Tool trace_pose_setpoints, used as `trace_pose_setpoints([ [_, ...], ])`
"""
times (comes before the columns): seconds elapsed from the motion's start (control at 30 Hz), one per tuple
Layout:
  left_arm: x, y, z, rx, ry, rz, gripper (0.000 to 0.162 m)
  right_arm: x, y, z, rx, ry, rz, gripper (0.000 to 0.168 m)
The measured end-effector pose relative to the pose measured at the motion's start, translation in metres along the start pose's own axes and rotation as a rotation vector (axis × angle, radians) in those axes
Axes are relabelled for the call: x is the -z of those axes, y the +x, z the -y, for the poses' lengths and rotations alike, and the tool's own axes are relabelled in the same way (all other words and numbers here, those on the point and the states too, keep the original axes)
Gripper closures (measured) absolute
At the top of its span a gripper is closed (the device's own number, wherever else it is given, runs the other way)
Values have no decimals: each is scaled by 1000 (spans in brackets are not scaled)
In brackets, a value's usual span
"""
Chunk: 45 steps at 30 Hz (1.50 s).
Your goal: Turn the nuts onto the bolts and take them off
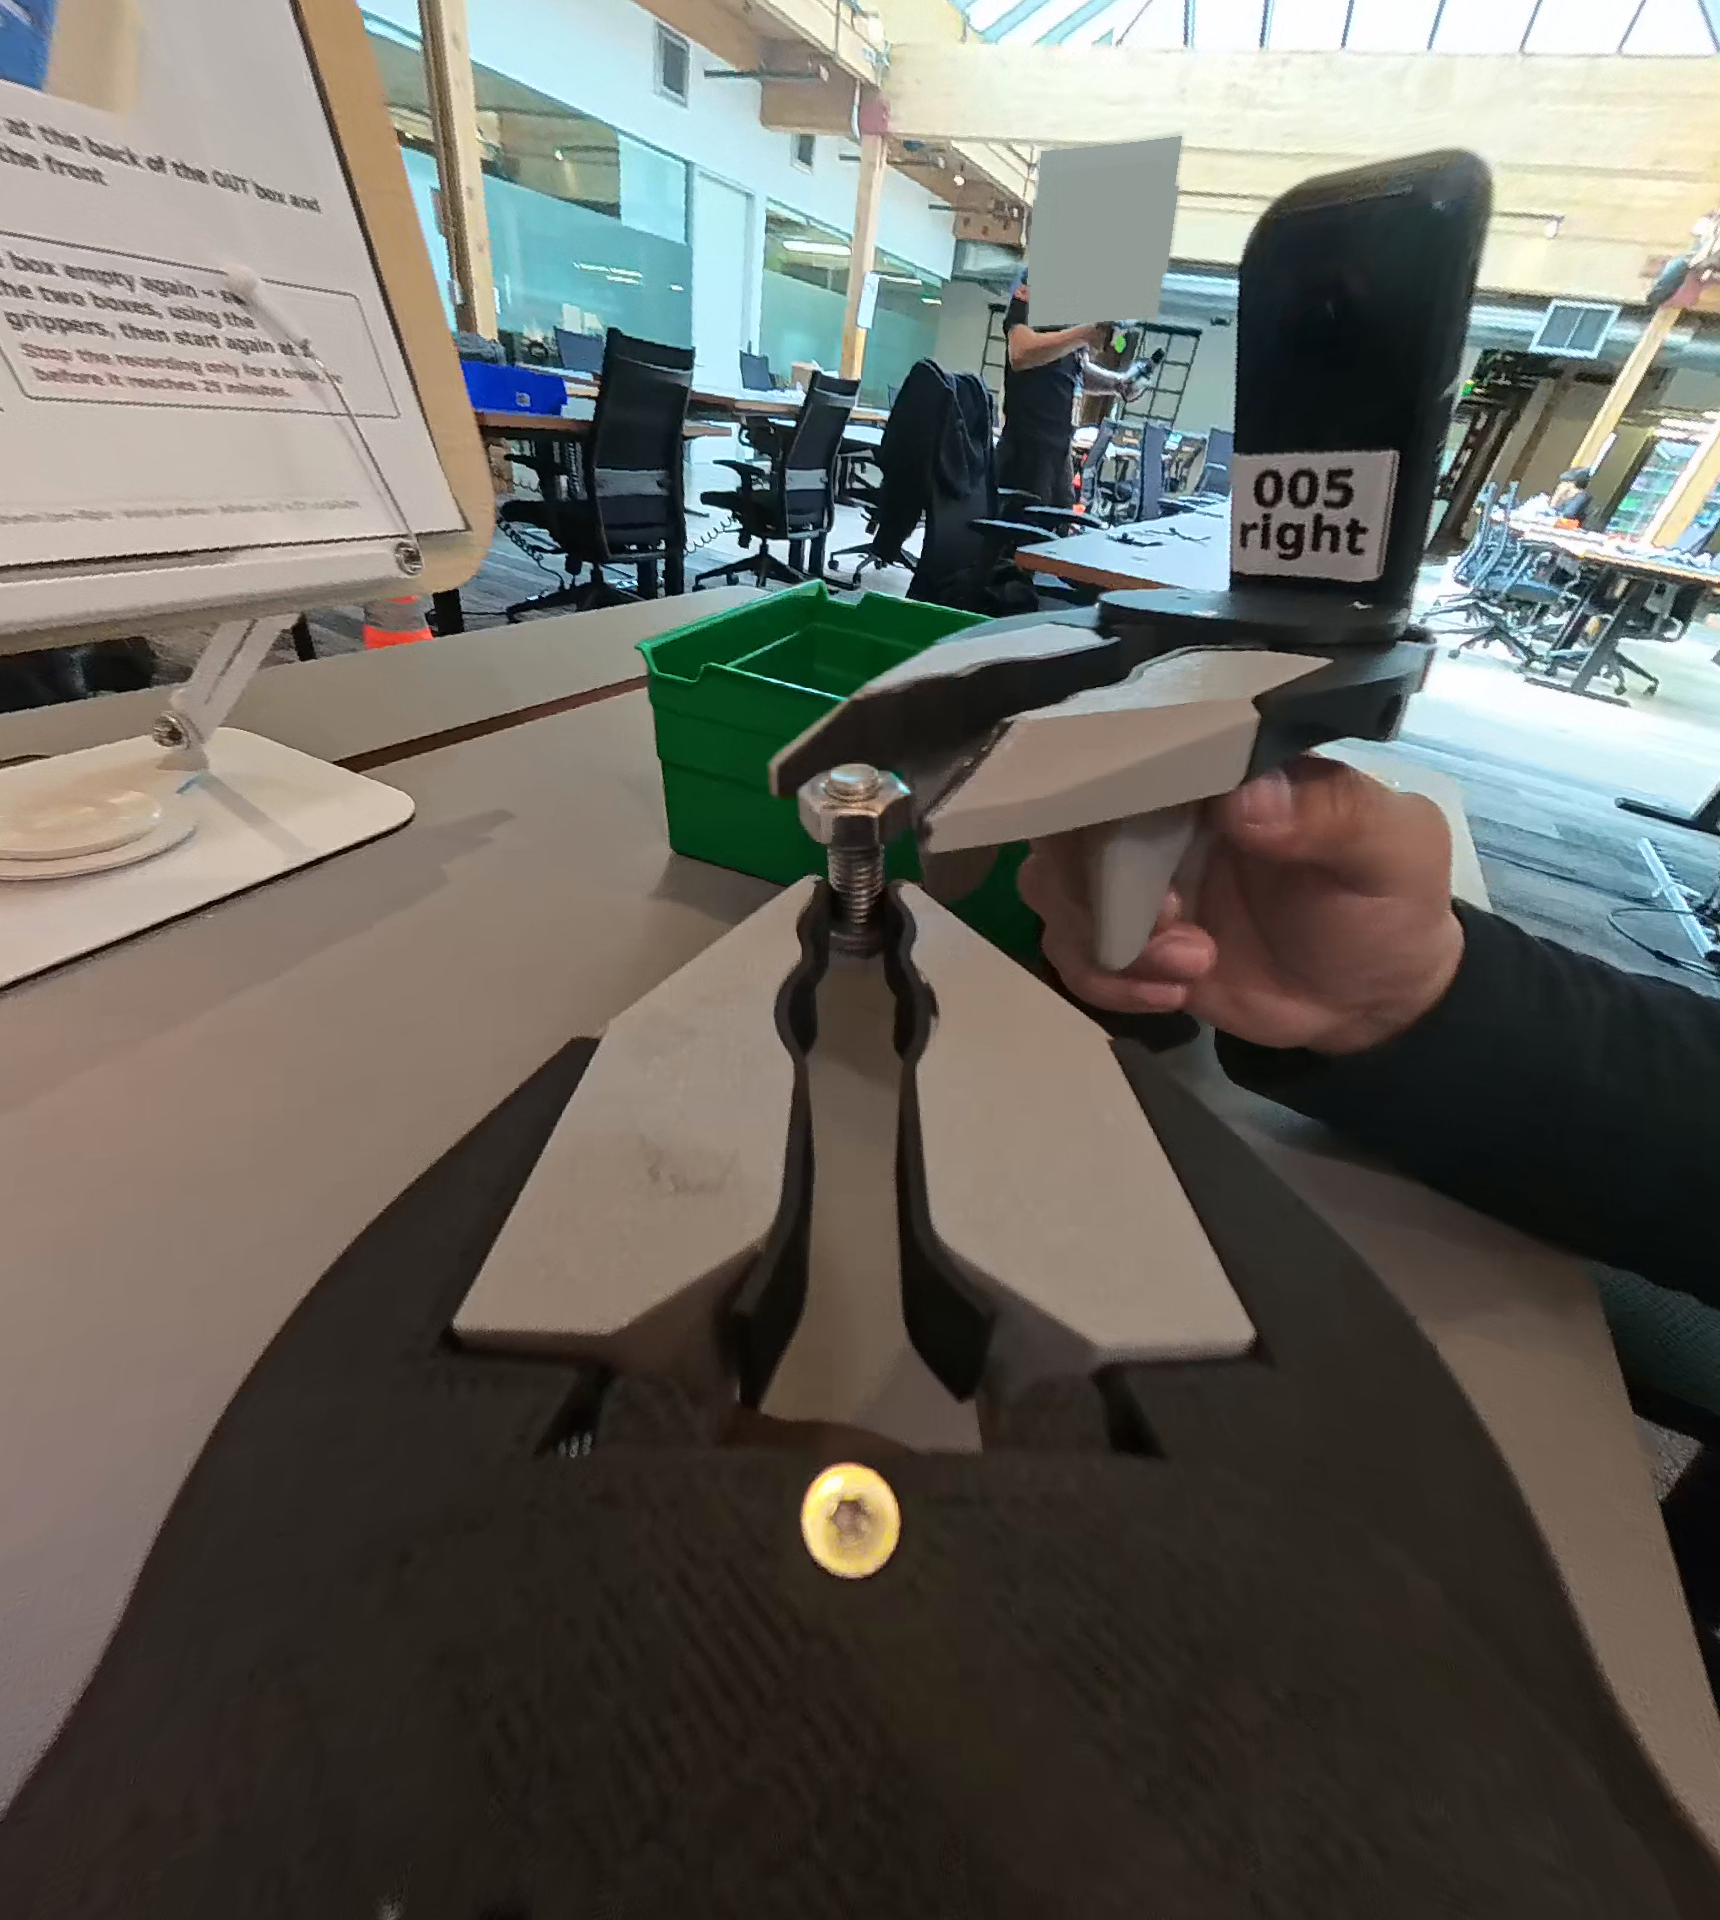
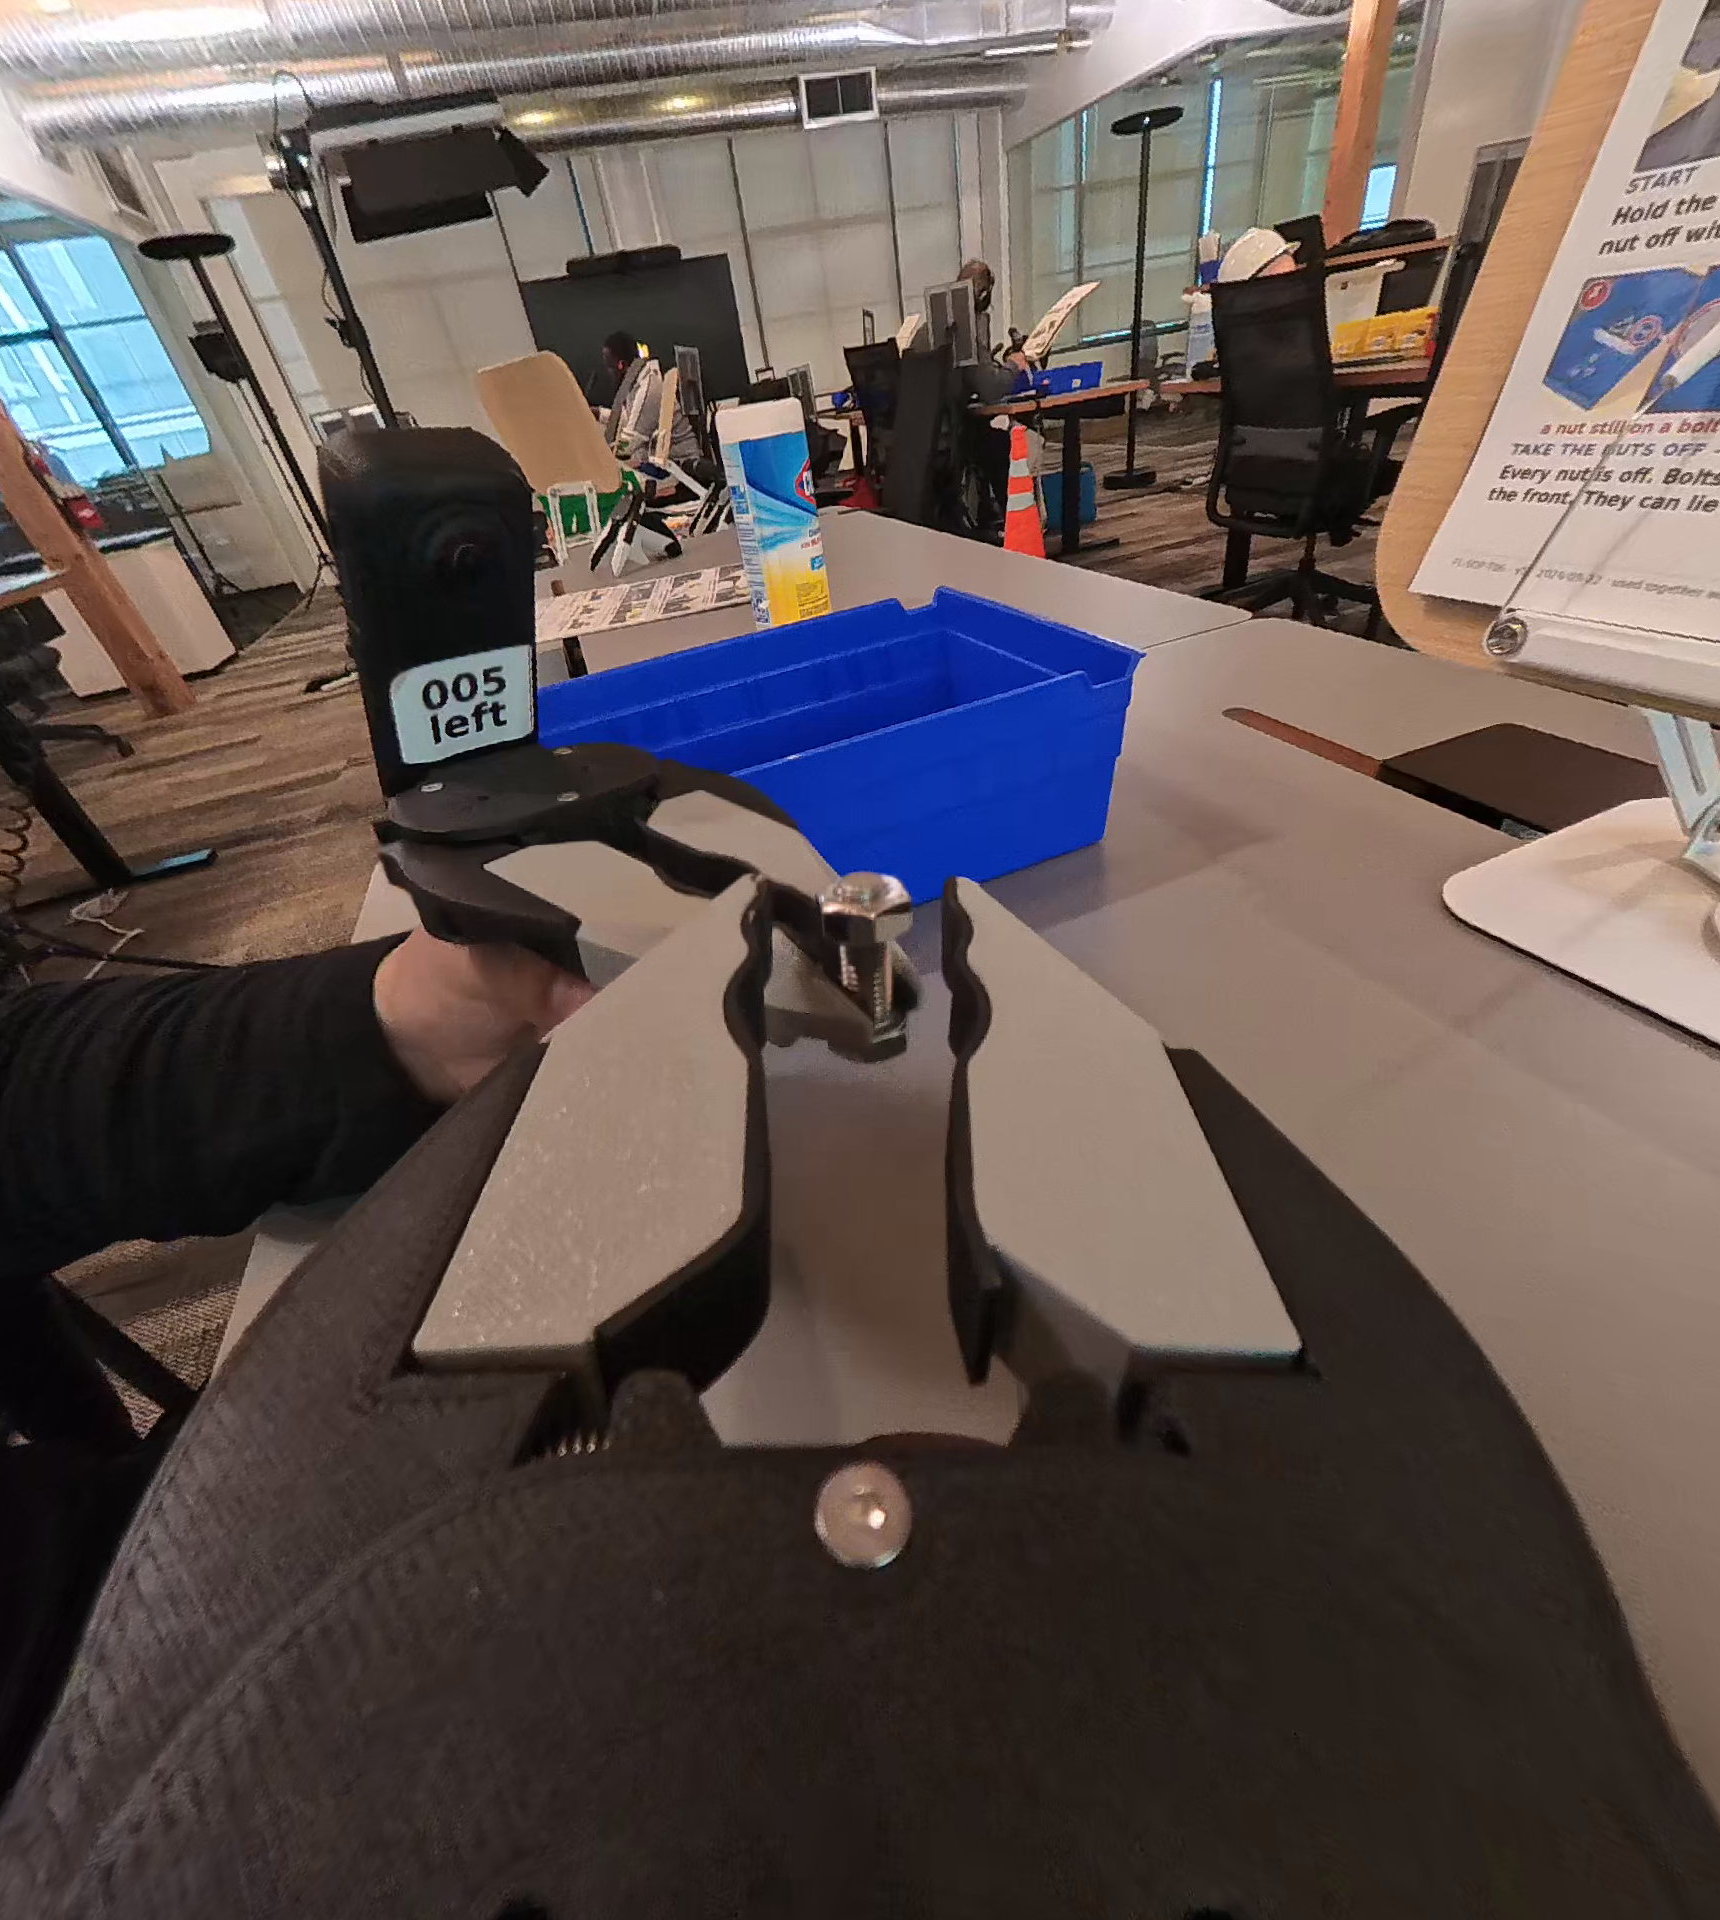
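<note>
Upright between the pinching tips of the left gripper [image 1: 854,914], the bolt [image 1: 852,868] is steadied so its nut [image 1: 851,802] can turn; the right gripper [image 2: 851,961], jaws spread, straddles the nut ungrasped.

Shiny metal bolt [image 1: 851,894], nut [image 1: 852,802]; glossy blue plastic bin [image 2: 939,769]; matt grey table [image 2: 1355,1039].

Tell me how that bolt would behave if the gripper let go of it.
The bolt looks like rigid steel, likely heavy for its size. With the nut up top it's probably top-heavy, so it would likely topple, then roll in a curve.
</note>
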<state>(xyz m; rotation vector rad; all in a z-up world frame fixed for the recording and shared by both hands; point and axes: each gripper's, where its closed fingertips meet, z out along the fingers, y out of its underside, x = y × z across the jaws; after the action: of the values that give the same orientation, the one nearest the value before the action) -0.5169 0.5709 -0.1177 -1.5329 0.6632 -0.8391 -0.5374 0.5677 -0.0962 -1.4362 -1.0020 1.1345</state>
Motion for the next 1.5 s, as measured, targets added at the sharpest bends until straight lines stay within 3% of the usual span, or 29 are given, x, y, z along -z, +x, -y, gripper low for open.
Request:
trace_pose_setpoints([
  [0.27, -7, 13, -9, -34, -39, -40, 155, -17, -13, -15, 13, -49, 29, 130],
  [0.53, -1, -2, -3, 11, -12, 0, 155, 0, 0, 1, -11, 12, 0, 136],
  [0.67, -3, 3, -5, -4, -24, -13, 156, -5, -6, -3, 0, -9, 21, 138],
  [0.8, -7, 11, -10, -25, -43, -31, 156, -15, -11, -12, 22, -45, 14, 130],
  [1.17, 0, -5, -5, -11, -21, 28, 156, -5, -4, -6, 31, -33, -6, 136],
  [1.37, -8, 8, -13, -65, -60, 1, 156, -19, -11, -17, 39, -65, -5, 122],
  [1.5, -2, -3, -6, -34, -28, 33, 155, -9, -4, -6, 21, -23, -22, 130],
])
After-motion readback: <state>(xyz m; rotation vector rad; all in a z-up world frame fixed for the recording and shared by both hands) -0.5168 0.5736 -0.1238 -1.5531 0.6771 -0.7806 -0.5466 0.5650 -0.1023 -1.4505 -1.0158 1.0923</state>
